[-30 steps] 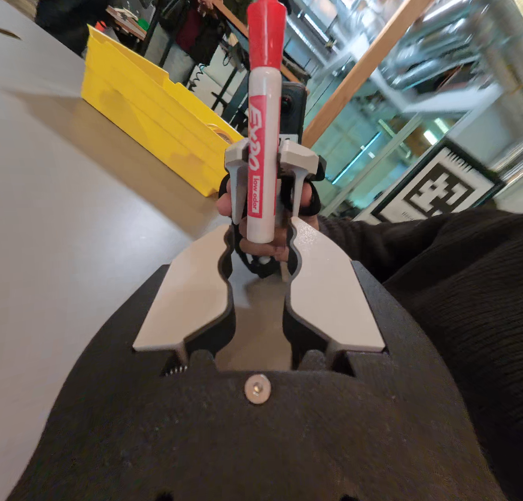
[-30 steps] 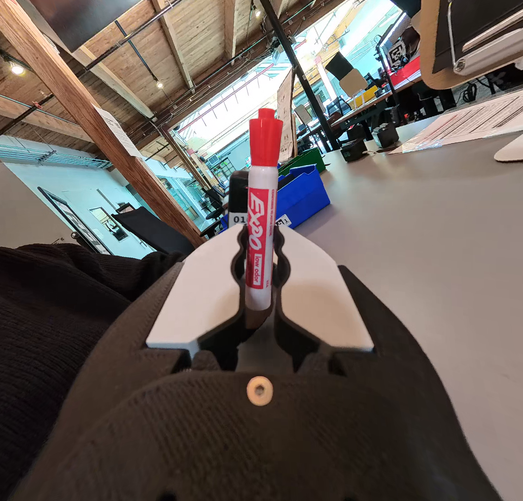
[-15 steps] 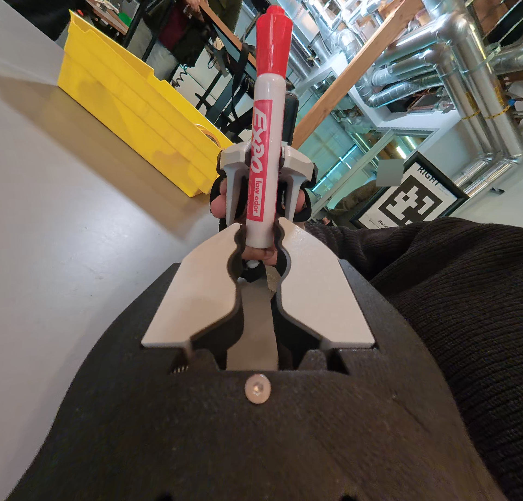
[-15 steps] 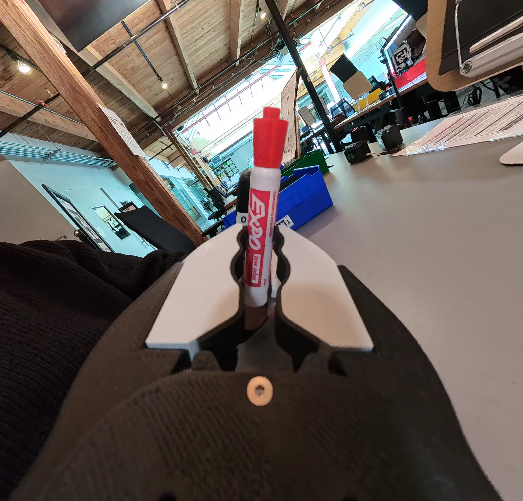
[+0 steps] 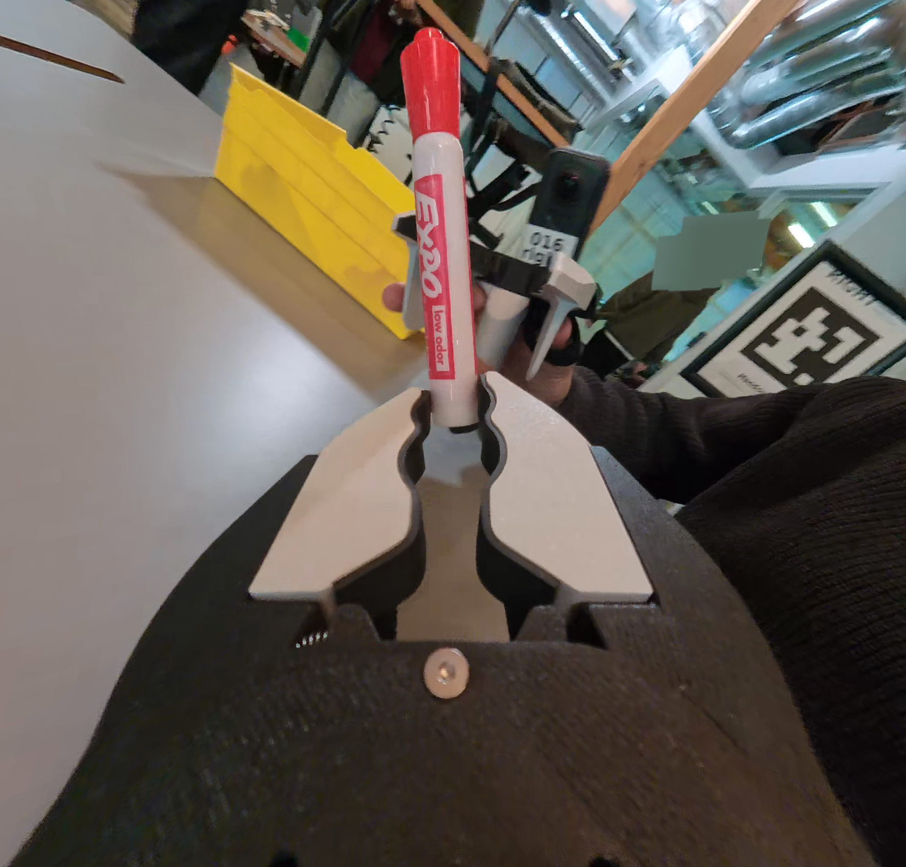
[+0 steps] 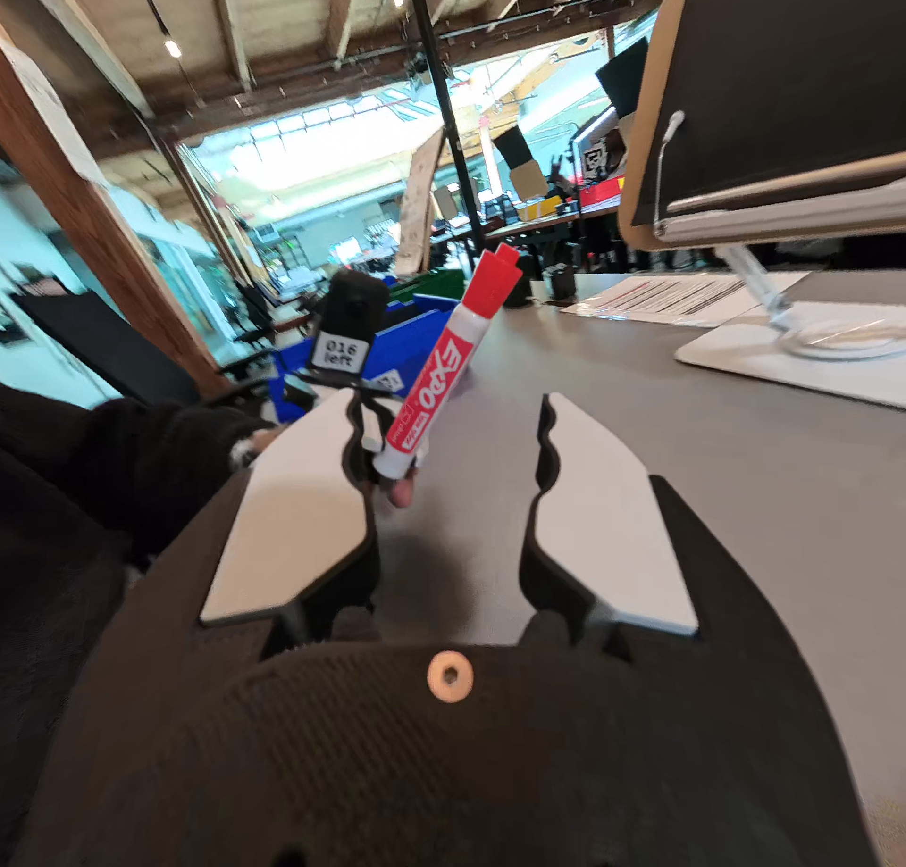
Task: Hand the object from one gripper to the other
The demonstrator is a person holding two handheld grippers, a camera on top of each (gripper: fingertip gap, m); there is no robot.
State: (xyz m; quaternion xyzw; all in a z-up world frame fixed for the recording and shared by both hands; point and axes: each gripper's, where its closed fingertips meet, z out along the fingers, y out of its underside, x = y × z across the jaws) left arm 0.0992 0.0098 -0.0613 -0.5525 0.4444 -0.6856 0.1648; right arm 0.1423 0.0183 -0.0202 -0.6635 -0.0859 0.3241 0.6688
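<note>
1. The marker (image 5: 443,275), a smooth white plastic barrel with a red cap and red label, is gripped at its lower end between the wavy-edged white fingertips of the left gripper (image 5: 453,405).
2. It is held cap-up above the grey table (image 5: 122,402).
3. The right gripper (image 6: 448,432) is spread wide and holds nothing; the marker is seen beyond its left finger.
4. A yellow plastic bin (image 5: 304,196) is noted on the table behind.
</note>
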